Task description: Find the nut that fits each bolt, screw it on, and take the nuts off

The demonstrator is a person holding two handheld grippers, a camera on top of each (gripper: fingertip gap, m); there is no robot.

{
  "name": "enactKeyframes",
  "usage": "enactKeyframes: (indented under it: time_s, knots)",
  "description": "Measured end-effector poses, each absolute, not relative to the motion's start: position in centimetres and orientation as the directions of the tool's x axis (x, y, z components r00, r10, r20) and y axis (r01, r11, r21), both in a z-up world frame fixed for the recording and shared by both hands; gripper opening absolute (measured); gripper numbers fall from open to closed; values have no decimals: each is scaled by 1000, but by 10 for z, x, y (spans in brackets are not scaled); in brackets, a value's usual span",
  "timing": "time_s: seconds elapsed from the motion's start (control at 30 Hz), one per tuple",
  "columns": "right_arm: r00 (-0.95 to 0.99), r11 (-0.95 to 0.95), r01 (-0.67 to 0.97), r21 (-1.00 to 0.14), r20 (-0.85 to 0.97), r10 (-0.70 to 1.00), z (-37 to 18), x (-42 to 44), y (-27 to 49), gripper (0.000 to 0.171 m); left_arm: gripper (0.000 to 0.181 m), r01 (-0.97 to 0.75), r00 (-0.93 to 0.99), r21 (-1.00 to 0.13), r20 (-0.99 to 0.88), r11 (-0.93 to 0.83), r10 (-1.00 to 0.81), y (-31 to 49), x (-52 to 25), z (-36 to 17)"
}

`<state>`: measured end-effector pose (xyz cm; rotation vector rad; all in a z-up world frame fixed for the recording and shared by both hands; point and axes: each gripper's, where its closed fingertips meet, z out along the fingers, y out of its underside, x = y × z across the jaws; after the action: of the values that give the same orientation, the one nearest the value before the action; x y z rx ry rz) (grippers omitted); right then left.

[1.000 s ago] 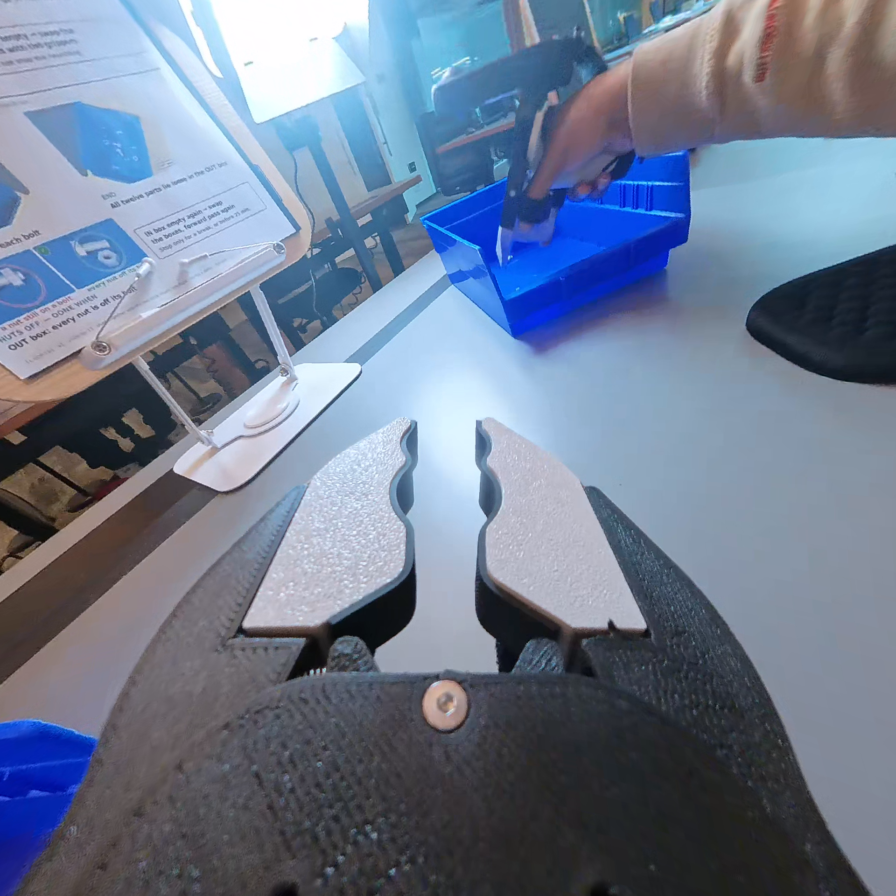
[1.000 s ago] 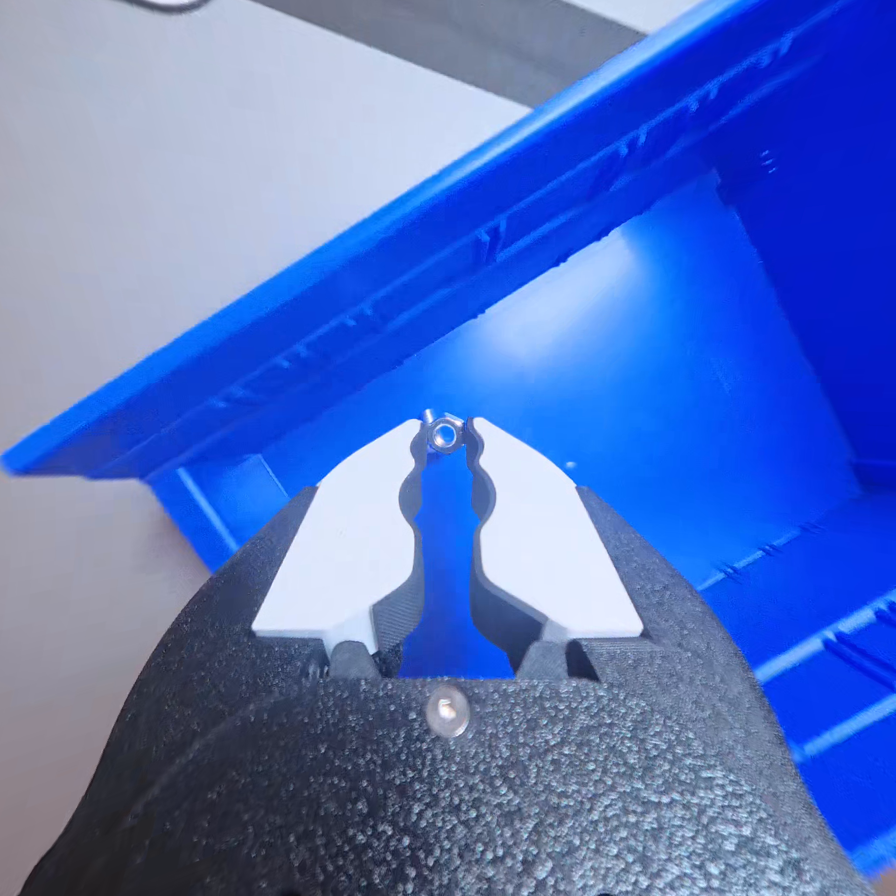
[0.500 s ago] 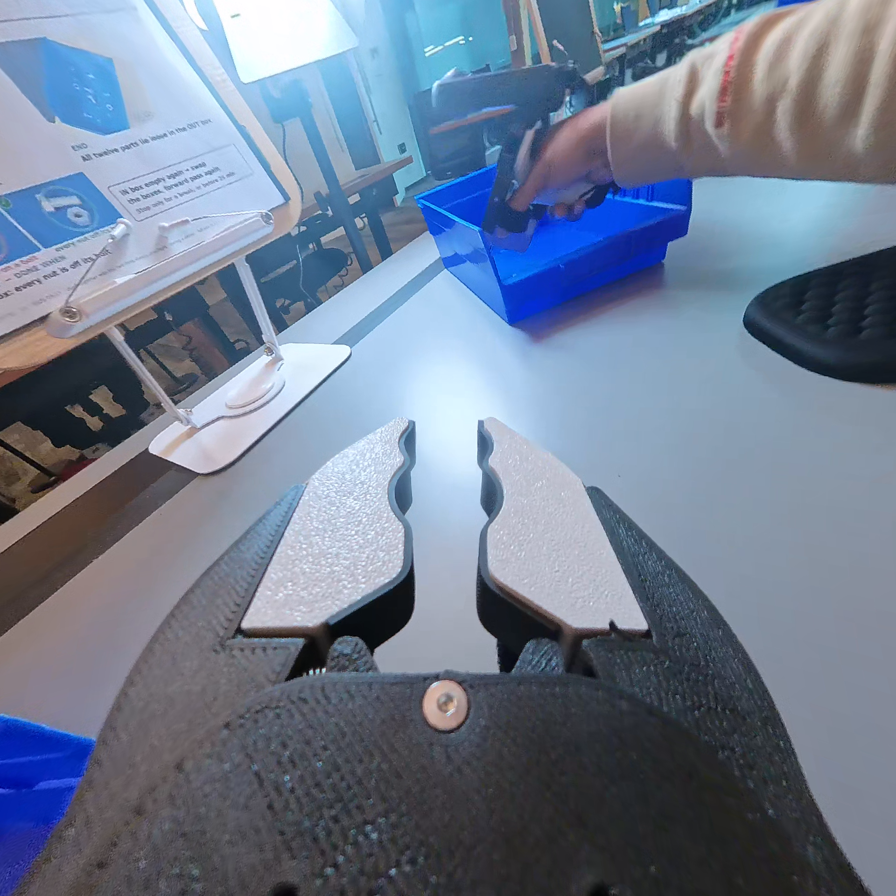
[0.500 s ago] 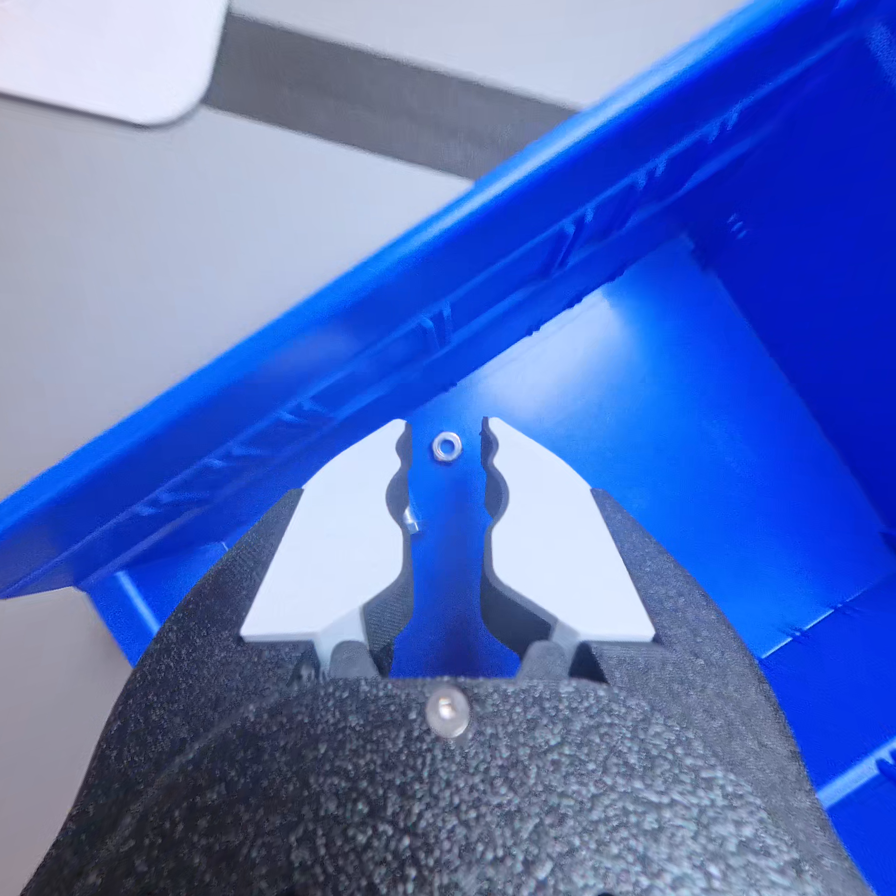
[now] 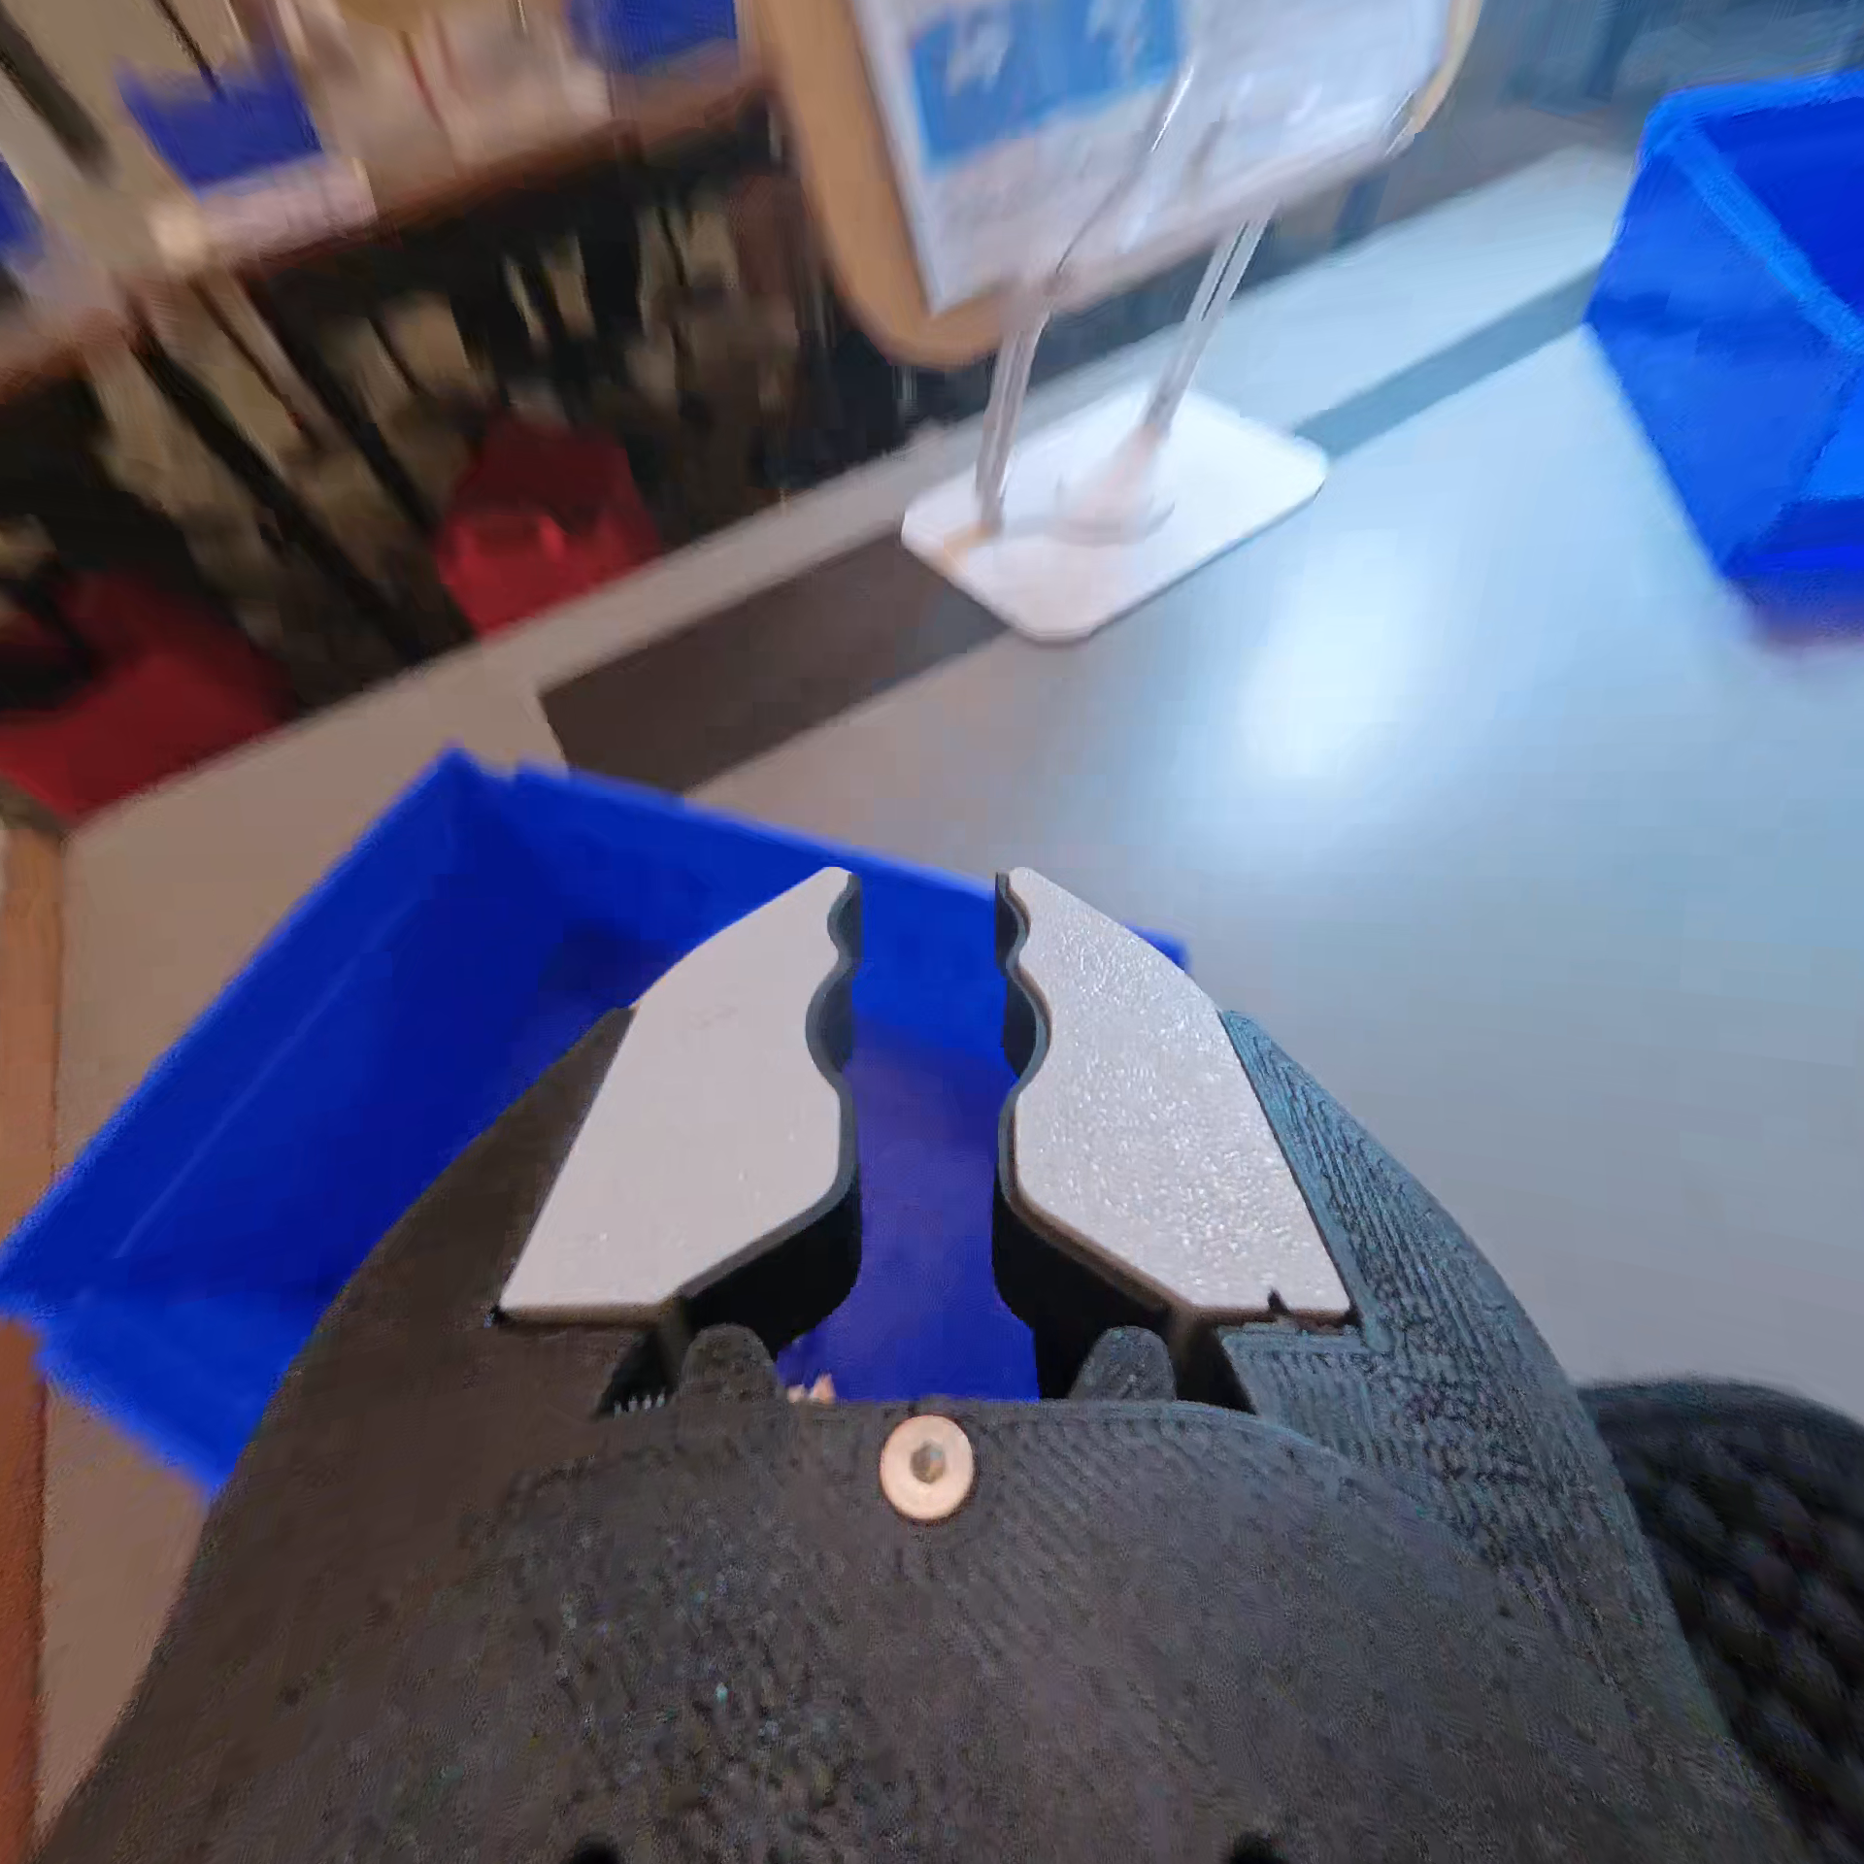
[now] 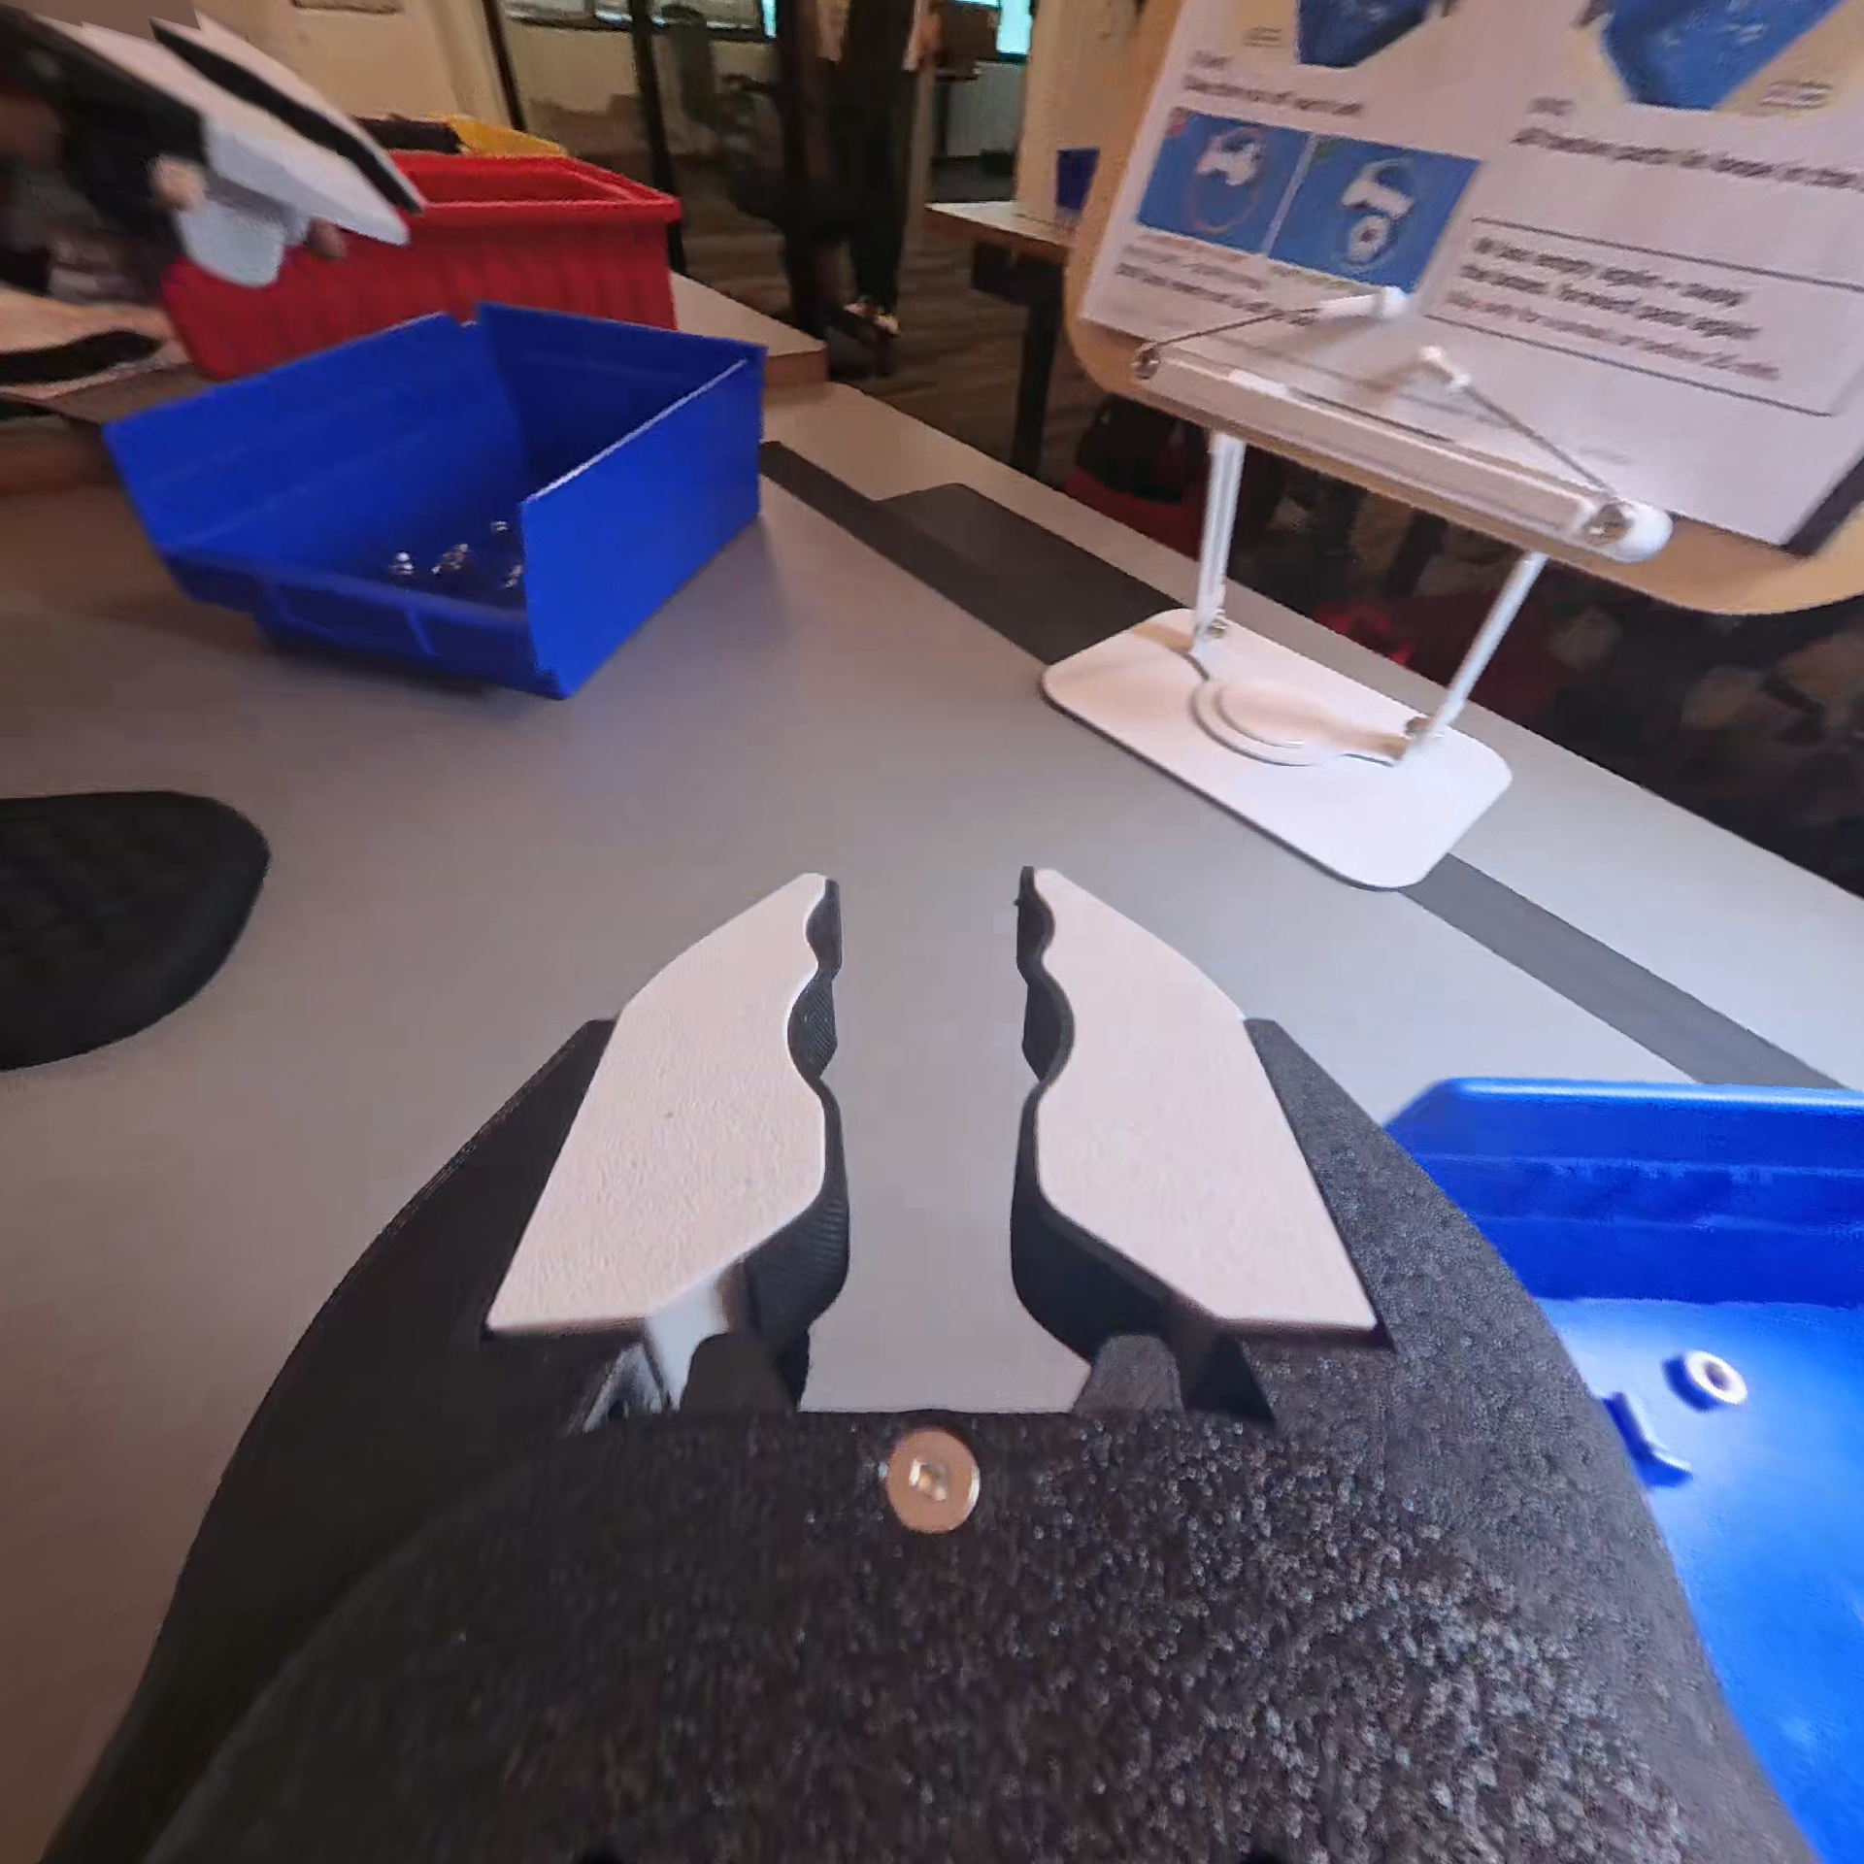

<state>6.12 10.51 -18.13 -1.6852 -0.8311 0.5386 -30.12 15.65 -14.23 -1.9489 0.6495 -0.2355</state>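
My left gripper (image 5: 928,888) is open and empty, hovering over a blue bin (image 5: 303,1059); the view is blurred. A few small metal bits (image 5: 812,1392) glint in that bin, between the finger bases. My right gripper (image 6: 923,888) is open and empty above the grey table (image 6: 605,807). Beside it at the lower right is a second blue bin (image 6: 1634,1190) with a small silver nut (image 6: 1715,1379) on its floor. The first bin shows in the right wrist view (image 6: 646,504) at the far left, with several small metal parts (image 6: 454,560) in it. The left gripper (image 6: 272,151) shows blurred above it.
A white document stand (image 6: 1281,746) with a printed sheet stands on the table at the right; the left wrist view shows it too (image 5: 1110,514). A black padded mat (image 6: 101,908) lies at the left. A red bin (image 6: 525,242) sits behind the far blue bin. The grippers' ends are close to 40 centimeters from one another.
My right gripper opened and let the nut go in its blue bin, then lifted out and turned towards the table. My left gripper swung left over the other blue bin, still open.
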Motion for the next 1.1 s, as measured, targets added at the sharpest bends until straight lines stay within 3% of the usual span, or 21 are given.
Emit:
enactKeyframes:
  time_s: [0.07,0.17,0.27,0.43,0.7,0.77,0.8,0.9,1.07,1.1]
  knots:
    - [611,-124,234,-964,47,790,-194,42,95,32,26,-343,856,-796,-46,-500,-514,174,-329,-164]
    - [574,-137,235,-962,24,818,-215,23,89,29,28,-382,872,-570,39,-728,-489,185,-361,-212]
    - [544,-143,286,-947,38,838,-233,15,82,28,28,-364,887,-388,134,-847,-442,188,-372,-253]
    - [526,-138,328,-935,59,849,-247,14,75,26,31,-337,930,-187,86,-923,-357,196,-393,-296]
    - [508,-145,328,-934,45,860,-250,13,73,25,36,-316,946,50,-55,-947,-319,183,-439,-313]
    - [511,-141,329,-934,51,858,-250,15,73,24,29,-327,940,97,-71,-940,-334,178,-443,-319]
    - [513,-140,330,-934,53,857,-250,15,73,24,18,-350,930,108,-77,-930,-359,177,-443,-319]
    - [515,-137,324,-936,53,855,-249,16,72,23,14,-450,879,60,-145,-891,-454,185,-439,-312]
    - [507,-138,321,-937,47,860,-250,12,69,23,14,-636,765,-203,-294,-744,-573,202,-403,-273]
    - [504,-141,311,-940,37,863,-248,10,68,23,7,-679,731,-277,-343,-680,-590,203,-390,-260]
